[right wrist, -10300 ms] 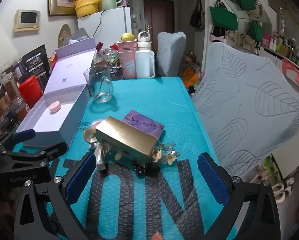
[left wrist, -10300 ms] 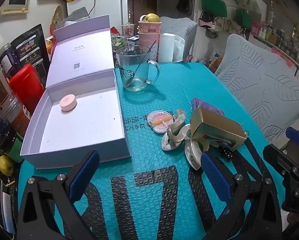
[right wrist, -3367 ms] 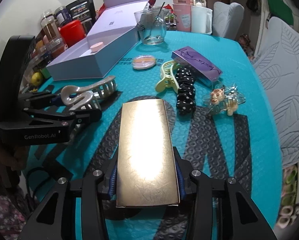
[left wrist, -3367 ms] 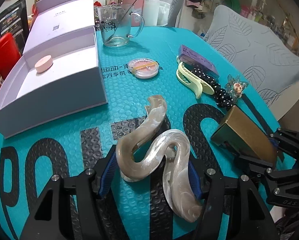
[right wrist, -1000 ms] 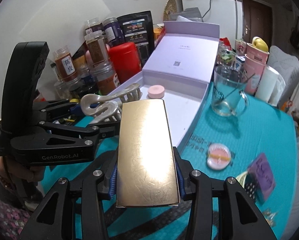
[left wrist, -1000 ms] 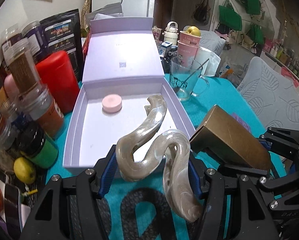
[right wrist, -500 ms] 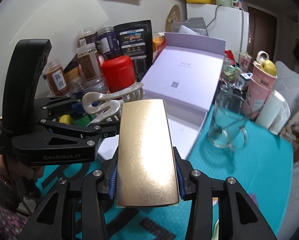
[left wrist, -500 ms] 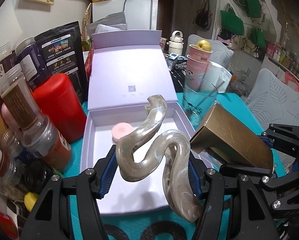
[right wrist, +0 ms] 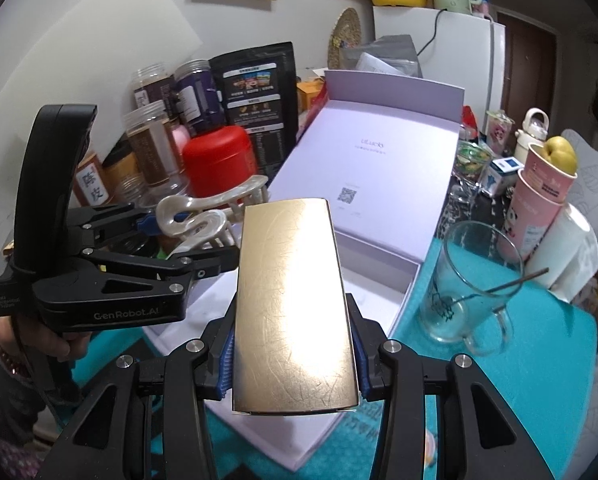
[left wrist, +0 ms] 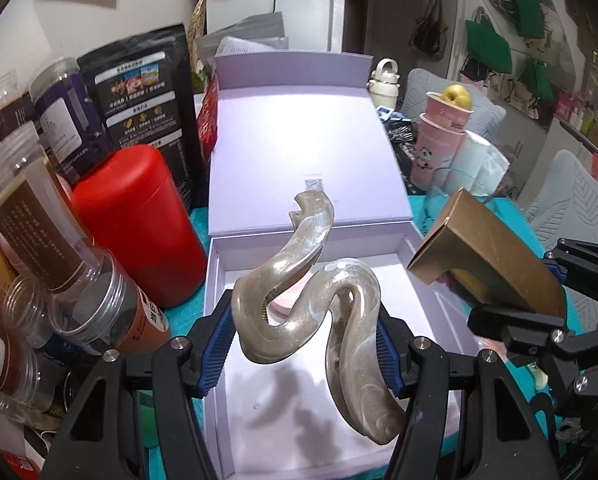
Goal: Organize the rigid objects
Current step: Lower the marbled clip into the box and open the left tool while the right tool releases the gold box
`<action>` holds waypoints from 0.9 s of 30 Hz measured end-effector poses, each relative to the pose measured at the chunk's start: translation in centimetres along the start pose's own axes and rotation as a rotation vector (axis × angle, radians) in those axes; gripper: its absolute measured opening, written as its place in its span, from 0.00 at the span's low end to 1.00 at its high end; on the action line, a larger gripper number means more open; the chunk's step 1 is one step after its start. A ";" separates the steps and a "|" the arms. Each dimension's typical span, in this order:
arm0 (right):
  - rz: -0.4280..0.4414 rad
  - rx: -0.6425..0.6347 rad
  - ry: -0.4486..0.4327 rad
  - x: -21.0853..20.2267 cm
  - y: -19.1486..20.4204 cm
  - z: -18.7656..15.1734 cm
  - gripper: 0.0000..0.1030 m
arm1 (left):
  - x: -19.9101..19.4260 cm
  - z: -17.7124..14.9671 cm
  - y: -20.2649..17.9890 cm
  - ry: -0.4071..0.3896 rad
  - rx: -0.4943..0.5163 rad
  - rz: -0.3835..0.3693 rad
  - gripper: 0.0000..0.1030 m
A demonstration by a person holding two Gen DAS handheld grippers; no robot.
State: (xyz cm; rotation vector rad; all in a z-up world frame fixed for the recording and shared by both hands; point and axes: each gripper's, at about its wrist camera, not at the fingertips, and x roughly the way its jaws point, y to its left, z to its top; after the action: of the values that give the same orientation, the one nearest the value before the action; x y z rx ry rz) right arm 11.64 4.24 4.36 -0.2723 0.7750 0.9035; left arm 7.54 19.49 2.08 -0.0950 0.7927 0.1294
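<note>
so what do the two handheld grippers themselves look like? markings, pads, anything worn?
Both matte black, angular, with silver screws. Left gripper: blue pads, tall curved black handle, white "GenRobot.AI" lettering, thin black cable by the hand, which shows a dark bead bracelet and dark patterned sleeve. Right gripper: blue pads.

bright indoor light, fisheye-warped edges, dark corners.

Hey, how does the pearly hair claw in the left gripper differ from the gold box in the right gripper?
The hair claw is a curvy, S-shaped, pearly swirl; the gold box is flat-sided, rectangular and metallic.
The hair claw has open gaps and teeth; the gold box is a plain block with a solid top.
Shared: each is clamped between a gripper's blue-padded fingers, left gripper and right gripper, above the open lilac box.
</note>
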 end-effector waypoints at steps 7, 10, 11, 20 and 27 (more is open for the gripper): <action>-0.026 0.029 0.031 2.7 -1.2 0.5 0.43 | 2.6 0.0 0.7 0.045 -0.011 0.015 0.60; -0.039 0.034 0.045 3.6 -1.4 0.5 0.43 | 3.5 0.0 0.9 0.065 -0.011 0.014 0.60; -0.043 0.034 0.049 3.8 -1.4 0.5 0.43 | 3.9 0.0 1.0 0.072 -0.014 0.013 0.60; -0.054 0.034 0.093 6.0 -1.4 -0.1 0.43 | 5.7 -0.3 0.9 0.111 0.009 0.040 0.60; -0.079 0.047 0.122 7.2 -1.3 -1.0 0.43 | 7.1 -0.9 0.4 0.152 0.028 0.046 0.60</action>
State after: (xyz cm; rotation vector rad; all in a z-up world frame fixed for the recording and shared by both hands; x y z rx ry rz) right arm 14.90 7.30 -1.54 -0.3169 0.8911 0.7983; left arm 11.75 20.34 -3.64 -0.0609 0.9489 0.1560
